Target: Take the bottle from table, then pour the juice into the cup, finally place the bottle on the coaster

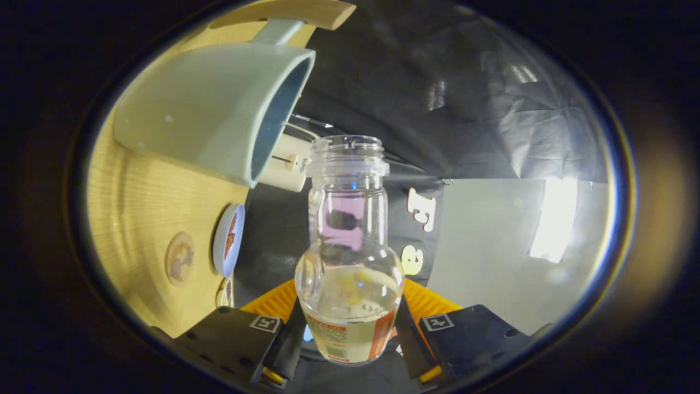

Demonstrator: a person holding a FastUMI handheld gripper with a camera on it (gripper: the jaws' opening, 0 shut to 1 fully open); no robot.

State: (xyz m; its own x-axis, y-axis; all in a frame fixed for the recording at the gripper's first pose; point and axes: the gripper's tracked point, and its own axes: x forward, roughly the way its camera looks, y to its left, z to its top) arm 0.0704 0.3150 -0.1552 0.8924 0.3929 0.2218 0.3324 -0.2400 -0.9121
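Note:
My gripper is shut on a clear glass bottle, both fingers pressing on its labelled lower body. The bottle has no cap, and pale yellowish juice sits in its wide bottom part, close to the fingers. The view is rolled, so the wooden table stands to the left of the bottle. A pale blue-green cup with a handle stands on that table, and its opening faces the bottle's side. The bottle's mouth is just past the cup's rim, apart from it. A round coaster with a brown picture lies flat on the table.
A blue-rimmed round disc and another small disc sit at the table's edge near the coaster. A white object stands behind the cup. A curved wooden piece lies beyond the cup's handle. A grey panel is to the right.

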